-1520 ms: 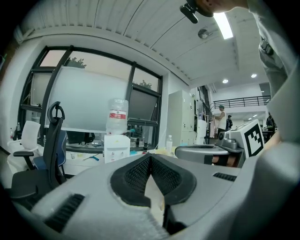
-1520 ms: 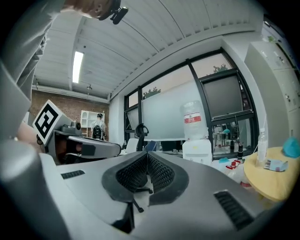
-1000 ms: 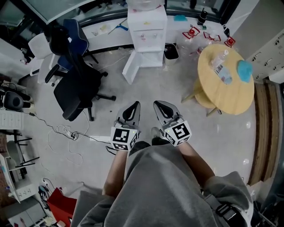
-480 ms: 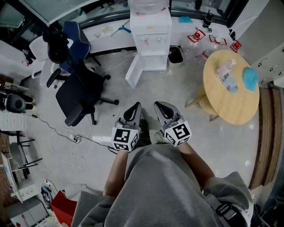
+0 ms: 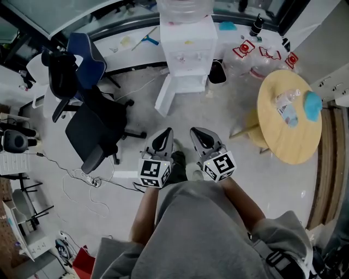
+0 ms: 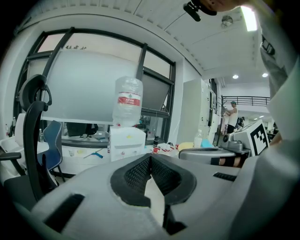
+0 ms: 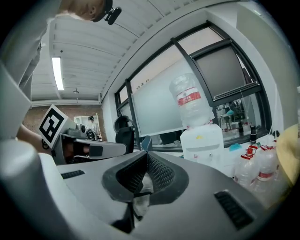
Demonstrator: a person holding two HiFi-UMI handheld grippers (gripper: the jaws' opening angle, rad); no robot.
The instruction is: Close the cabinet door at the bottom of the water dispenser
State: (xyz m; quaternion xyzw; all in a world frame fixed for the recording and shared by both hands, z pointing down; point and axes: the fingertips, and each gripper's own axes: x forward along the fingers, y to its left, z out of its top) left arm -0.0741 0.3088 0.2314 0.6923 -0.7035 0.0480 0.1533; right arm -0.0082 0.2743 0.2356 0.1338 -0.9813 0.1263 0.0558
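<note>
Far to the left of the left tongs [image 5: 167, 131] and a little ahead of them, a black office chair [image 5: 94, 131] stands on the grey floor [image 5: 136, 218], with a blue-backed chair [image 5: 87, 54] beyond it. A white power strip [image 5: 80, 176] and its loose cables lie on the floor, to the left of the tongs and level with their marker cubes.

The left tongs are pinched fully together with nothing between the ribbed pads, and they point forward, low over the floor. Just beside them, with a narrow gap between, the right tongs [image 5: 195, 131] are likewise pressed tight together and empty.

Straight ahead of both tongs and well apart from them stands the white water dispenser [image 5: 188, 46], with a clear bottle [image 5: 182, 6] upside down on top. The cabinet door [image 5: 164, 93] at its foot stands open: the white panel is swung out to the dispenser's left side and angled toward the tongs. Neither pair of tongs touches it.

A black bin [image 5: 217, 71] sits just right of the dispenser's base, and water jugs with red caps [image 5: 243, 50] stand further right. Ahead and to the right of the right tongs is a round wooden desk [image 5: 286, 144] that carries a plastic bottle [image 5: 287, 106] and a blue cloth [image 5: 313, 105].
</note>
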